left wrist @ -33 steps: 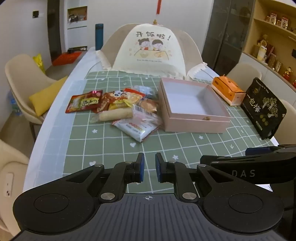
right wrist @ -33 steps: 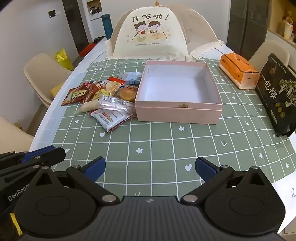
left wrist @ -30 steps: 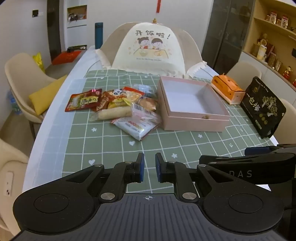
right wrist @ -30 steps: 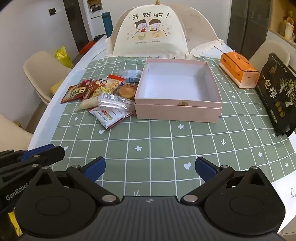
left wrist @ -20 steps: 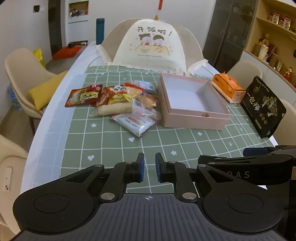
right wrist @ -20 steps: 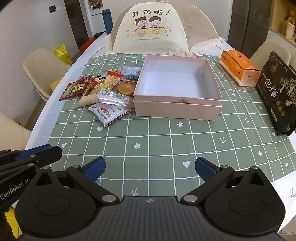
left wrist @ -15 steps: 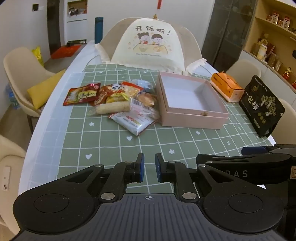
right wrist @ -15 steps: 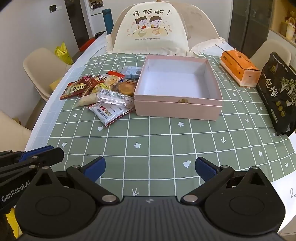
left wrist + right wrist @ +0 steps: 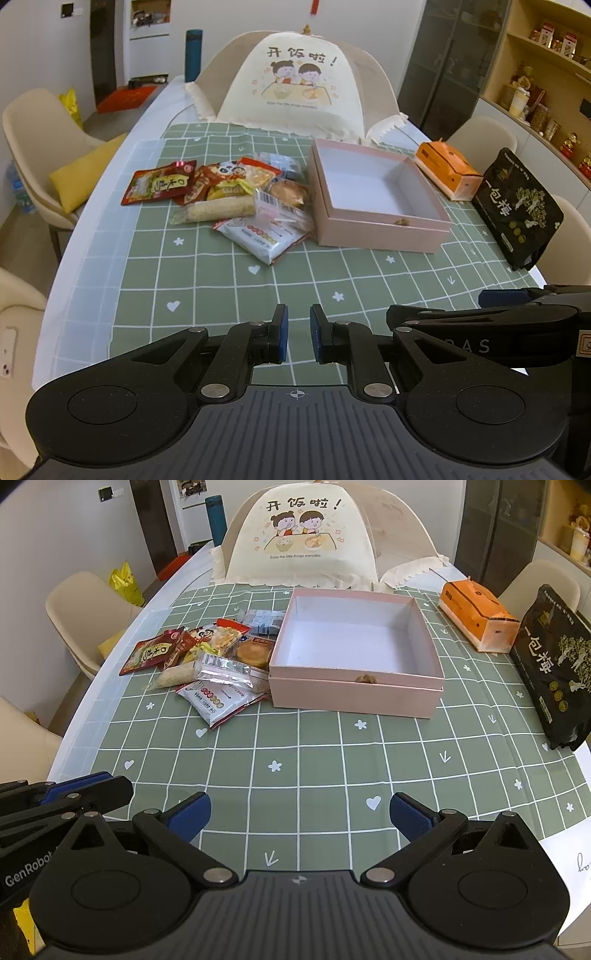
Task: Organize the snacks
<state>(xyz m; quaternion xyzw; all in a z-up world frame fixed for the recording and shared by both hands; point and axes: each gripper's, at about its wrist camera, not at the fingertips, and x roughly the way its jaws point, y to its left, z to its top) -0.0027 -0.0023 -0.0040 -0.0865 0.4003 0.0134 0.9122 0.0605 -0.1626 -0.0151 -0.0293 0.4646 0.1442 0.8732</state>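
Snacks in crinkly plastic wrappers lie heaped on the green checked tablecloth [image 9: 314, 775], at about ten o'clock in the right wrist view, their nearest edges touching the left wall of the open, shallow pink cardboard box [image 9: 354, 698]. The box is empty but for a small brown bit against its near wall.

Nearest the grippers is the white flat sachet with coloured dots [image 9: 218, 699], partly under the clear-wrapped bar with a barcode [image 9: 225, 672]. Behind them are the round golden pastry in clear film [image 9: 255, 653], the long pale rice bar [image 9: 218, 210], the panda-printed red and yellow packet [image 9: 229, 177] and, furthest left, the red flat pouch [image 9: 149, 655].

All of these look light, soft and slippery. The film would likely slide between the pads, and the pastry and rice bar may crush, so I judge a gentle pinch on a sealed end seam or a raised corner is best, starting with the top barcode bar.

The left gripper [image 9: 297, 334] hovers low over the near cloth, jaws nearly together with a narrow gap, holding nothing. The right gripper [image 9: 299, 814] has its jaws spread wide, also empty, well short of the pile.
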